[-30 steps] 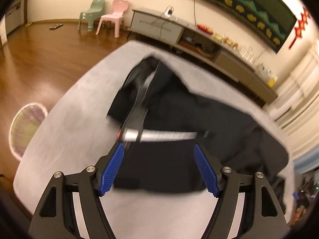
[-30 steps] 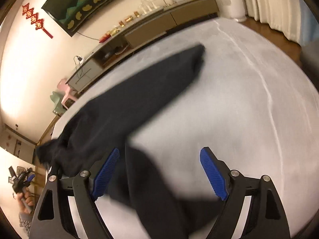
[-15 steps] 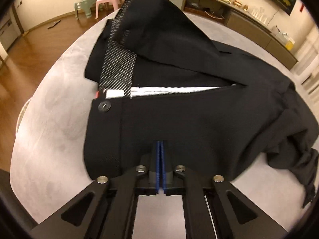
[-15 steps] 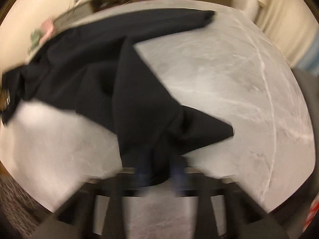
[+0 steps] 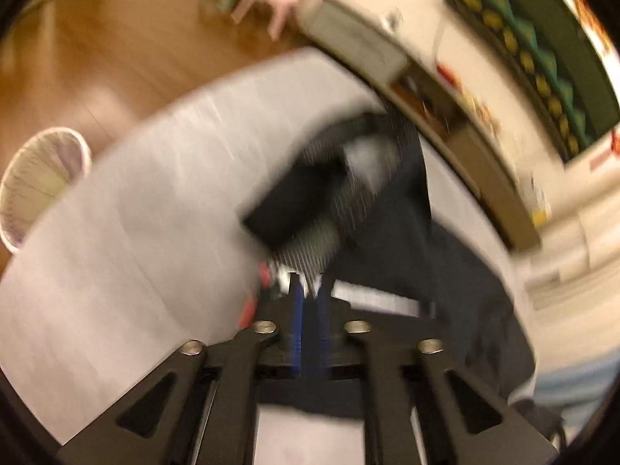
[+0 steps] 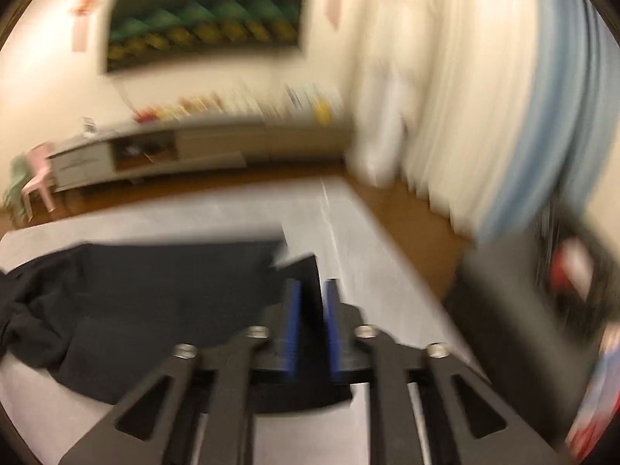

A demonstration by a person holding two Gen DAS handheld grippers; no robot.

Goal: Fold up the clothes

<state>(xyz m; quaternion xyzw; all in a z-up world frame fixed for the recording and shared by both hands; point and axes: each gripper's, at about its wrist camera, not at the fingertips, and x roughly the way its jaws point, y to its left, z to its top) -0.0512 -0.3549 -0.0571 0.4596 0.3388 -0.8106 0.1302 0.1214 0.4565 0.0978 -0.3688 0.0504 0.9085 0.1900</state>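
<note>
Left gripper [image 5: 309, 294]: the jaws, apart a second ago, closed and have since eased slightly; its pads clamp the striped waistband edge of the black trousers [image 5: 391, 240]. Right gripper [image 6: 310, 302]: same sequence, pads gripping a trouser leg end, now lifted clear of the grey table [image 6: 217, 213]. The rest of the garment lies on the table. Judgement: both ends are secured, so the fold-over can begin.
</note>
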